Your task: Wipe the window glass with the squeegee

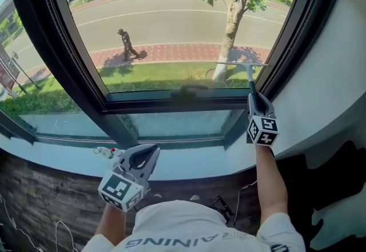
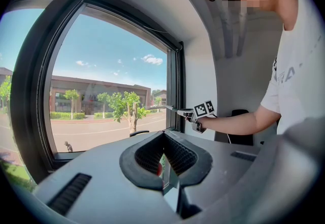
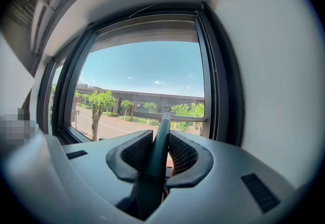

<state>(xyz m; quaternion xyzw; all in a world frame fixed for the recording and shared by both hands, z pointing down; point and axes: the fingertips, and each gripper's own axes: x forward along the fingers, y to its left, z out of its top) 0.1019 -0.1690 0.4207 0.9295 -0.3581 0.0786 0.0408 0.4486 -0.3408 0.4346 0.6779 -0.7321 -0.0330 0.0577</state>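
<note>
Right claw (image 1: 253, 96) clamped on the squeegee (image 1: 250, 76) handle; blade at the window glass (image 1: 171, 22).
My 2 right jaws grip the dark handle, which runs forward from between them to the blade, set crosswise near the pane's lower right corner. My left claw (image 1: 148, 152) hangs low over the sill (image 1: 194, 166), jaws together on nothing, well apart from the squeegee.
</note>
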